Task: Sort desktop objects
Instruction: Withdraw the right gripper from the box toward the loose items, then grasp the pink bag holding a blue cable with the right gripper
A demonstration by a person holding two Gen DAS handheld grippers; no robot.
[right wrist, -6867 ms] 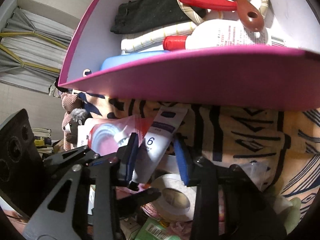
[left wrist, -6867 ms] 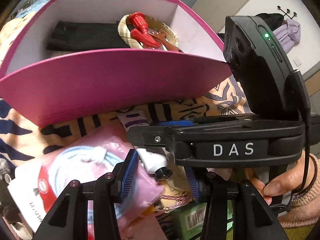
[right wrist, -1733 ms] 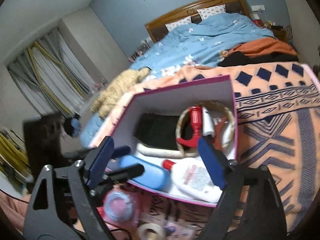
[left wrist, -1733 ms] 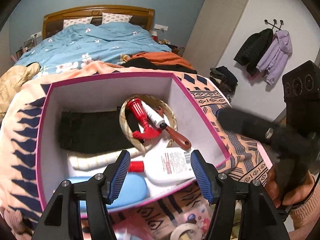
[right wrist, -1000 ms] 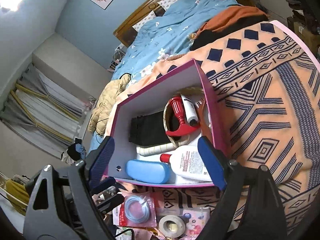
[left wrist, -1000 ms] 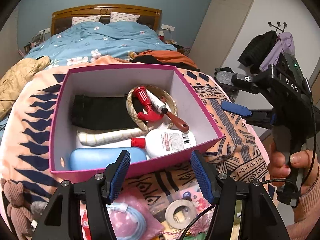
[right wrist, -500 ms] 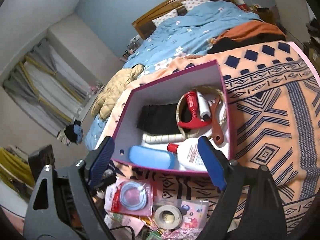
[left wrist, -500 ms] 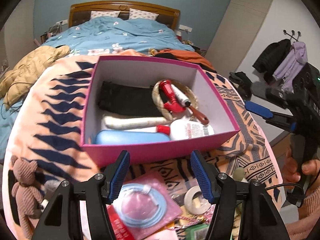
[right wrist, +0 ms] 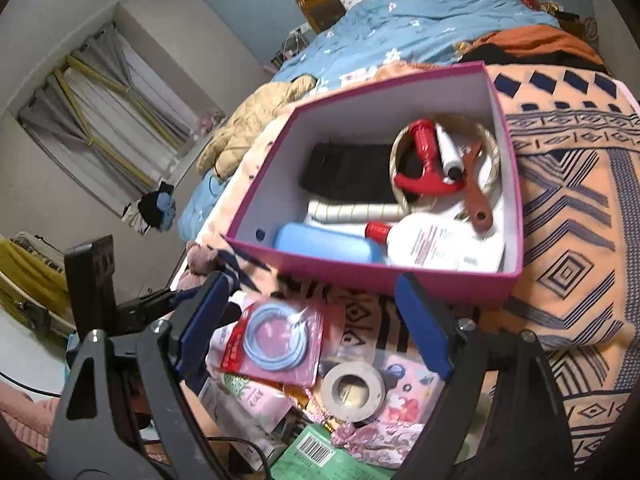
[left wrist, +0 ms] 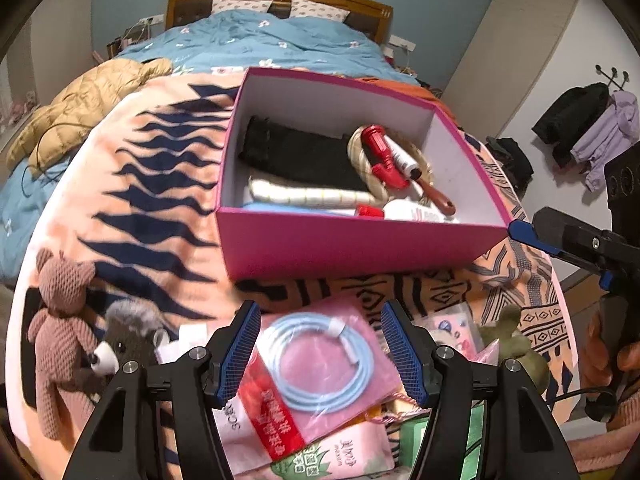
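An open pink box [right wrist: 404, 276] on the patterned blanket holds a blue case [right wrist: 326, 243], a white red-capped bottle [right wrist: 436, 246], a red-handled roller [right wrist: 426, 160] and dark folded cloth [right wrist: 348, 172], while a bagged blue cable [left wrist: 326, 360], a tape roll [right wrist: 352, 390] and what look like sachets [left wrist: 340, 456] lie loose before it.

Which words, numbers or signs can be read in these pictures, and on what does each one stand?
Nothing can be quoted with certainty.
Red strip on the pink cable bag: white Chinese characters, too blurred.
White packet under it: sideways print, unclear.
White bottle in the pink box: fine print, too small.
Green box: barcode, digits unreadable.
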